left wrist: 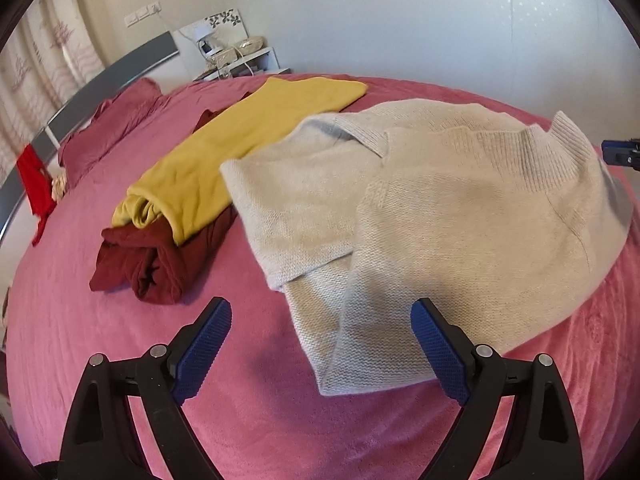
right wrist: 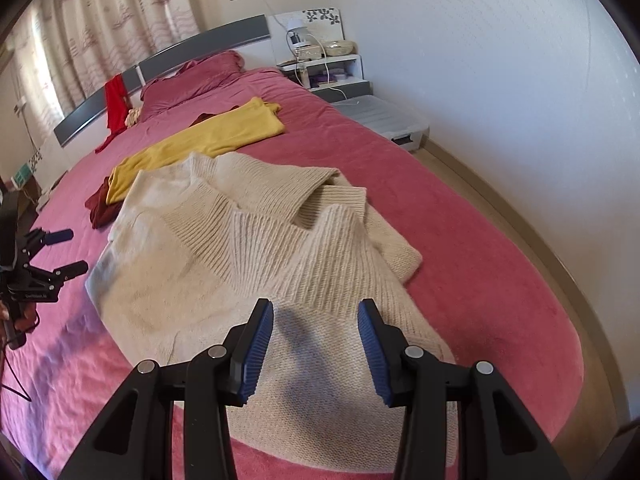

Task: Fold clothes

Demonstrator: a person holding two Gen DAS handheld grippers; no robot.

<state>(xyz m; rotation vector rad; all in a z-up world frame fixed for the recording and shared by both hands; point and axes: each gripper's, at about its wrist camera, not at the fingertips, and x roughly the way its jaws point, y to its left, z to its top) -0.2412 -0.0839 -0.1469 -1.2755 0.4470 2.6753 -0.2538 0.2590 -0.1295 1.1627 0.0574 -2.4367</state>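
A cream knit sweater (left wrist: 460,216) lies partly folded on the pink bed, sleeves folded in; it also shows in the right wrist view (right wrist: 240,256). My left gripper (left wrist: 320,316) is open and empty, just above the bed at the sweater's near edge. My right gripper (right wrist: 316,312) is open and empty, hovering over the sweater's near part below its ribbed collar. The left gripper (right wrist: 66,250) also shows at the left in the right wrist view. A folded yellow garment (left wrist: 240,136) lies on a folded dark red garment (left wrist: 152,256) beyond the sweater.
The pink bed (left wrist: 80,340) has pillows (right wrist: 192,80) at the grey headboard (right wrist: 200,44), where a red cloth (right wrist: 116,100) hangs. A white nightstand (right wrist: 332,68) and a clear storage box (right wrist: 384,116) stand by the wall. Floor runs along the bed's right side.
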